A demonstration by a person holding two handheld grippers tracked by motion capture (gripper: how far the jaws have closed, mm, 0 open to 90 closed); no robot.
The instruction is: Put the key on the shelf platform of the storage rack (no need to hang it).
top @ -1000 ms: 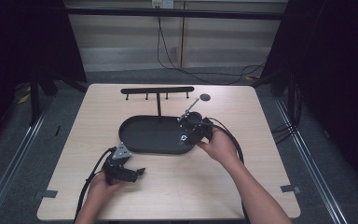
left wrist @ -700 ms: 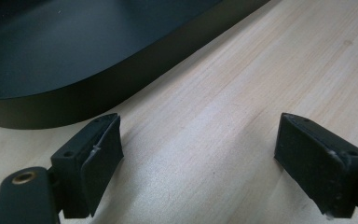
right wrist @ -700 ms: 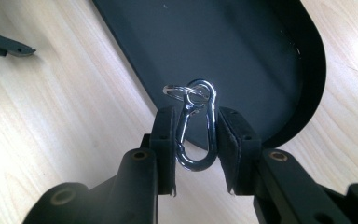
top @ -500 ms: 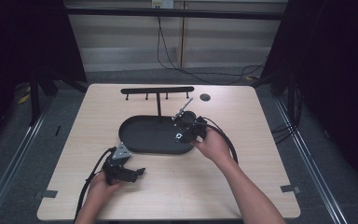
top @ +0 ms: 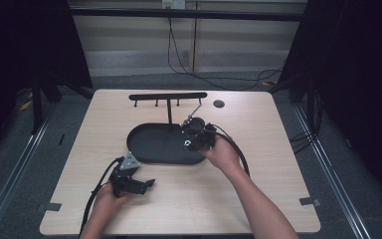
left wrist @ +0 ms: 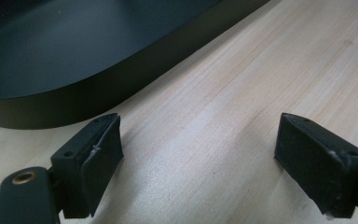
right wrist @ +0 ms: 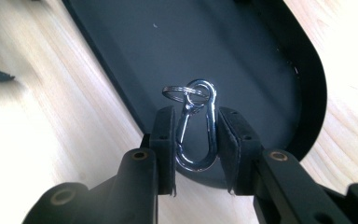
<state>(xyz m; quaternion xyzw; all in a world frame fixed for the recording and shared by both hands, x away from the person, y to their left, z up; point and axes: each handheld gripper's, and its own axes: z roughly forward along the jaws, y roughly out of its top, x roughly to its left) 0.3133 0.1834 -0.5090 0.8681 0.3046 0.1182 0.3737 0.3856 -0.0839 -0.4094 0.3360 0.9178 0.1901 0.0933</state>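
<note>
A silver carabiner (right wrist: 208,126) with a key ring (right wrist: 175,91) on its far end is clamped between the pads of my right gripper (right wrist: 196,140). It hangs over the right end of the black oval tray (right wrist: 242,51). In the high view my right gripper (top: 191,130) is above the tray's (top: 149,142) right part. My left gripper (top: 146,184) rests on the table in front of the tray's left end. Its jaws stand wide apart (left wrist: 200,158) over bare wood, holding nothing, with the tray's wall (left wrist: 98,88) just beyond them.
A black T-shaped rack with small hooks (top: 168,96) rises from the tray's far side. A dark round disc (top: 219,103) lies on the table at the back right. Cables trail from both grippers toward the table's near edge.
My right gripper has moved a little to the left, further over the tray, still holding the carabiner. The left gripper has stayed where it was.
</note>
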